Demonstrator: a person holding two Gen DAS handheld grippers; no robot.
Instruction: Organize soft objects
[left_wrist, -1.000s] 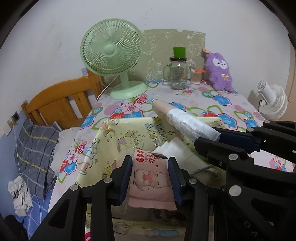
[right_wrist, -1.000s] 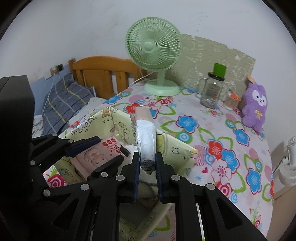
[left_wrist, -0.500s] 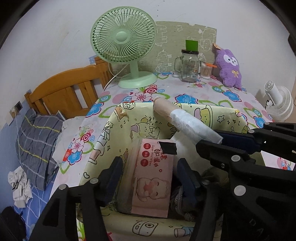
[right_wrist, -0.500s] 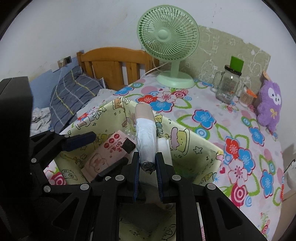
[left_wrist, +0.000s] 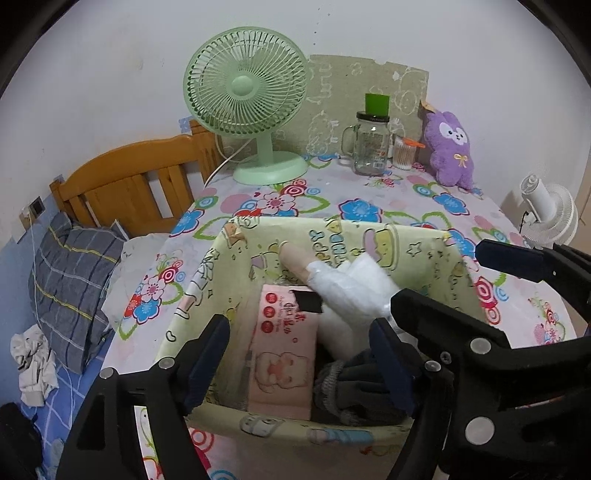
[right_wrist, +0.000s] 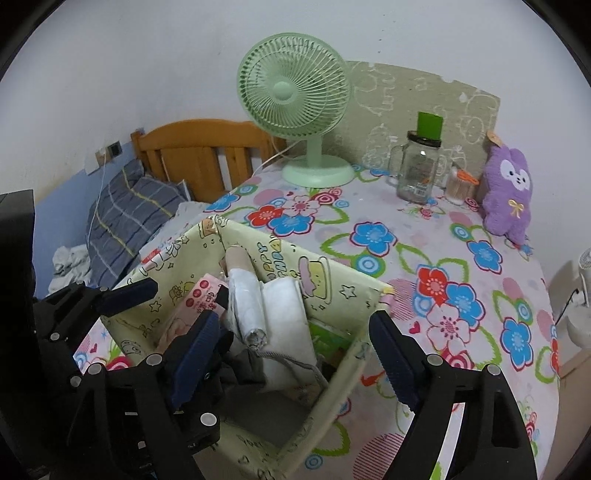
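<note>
A yellow cartoon-print fabric box (left_wrist: 373, 243) (right_wrist: 332, 280) stands on the flowered table. Inside it lie a pink tissue pack (left_wrist: 284, 350) (right_wrist: 199, 295), a white-wrapped roll (left_wrist: 343, 288) (right_wrist: 245, 306) leaning on the far wall, white padding (right_wrist: 288, 314) and a dark grey knit piece (left_wrist: 354, 384). My left gripper (left_wrist: 299, 360) hangs over the box's near side with its jaws opening. The tissue pack lies between its fingers, and they do not touch it. My right gripper (right_wrist: 295, 354) (left_wrist: 476, 284) is over the box's right part, jaws opening wide, with the roll's end below it and free.
At the back of the table stand a green fan (left_wrist: 247, 99), a glass jar mug (left_wrist: 371, 144), a swab pot (left_wrist: 402, 153) and a purple plush (left_wrist: 448, 151). A white fan (left_wrist: 550, 214) sits off the right edge. A wooden headboard (left_wrist: 122, 188) and striped pillow (left_wrist: 70, 280) lie left.
Both grippers have opened. The left let go of the pink tissue pack and the right let go of the wrapped roll; both items now rest in the box.
</note>
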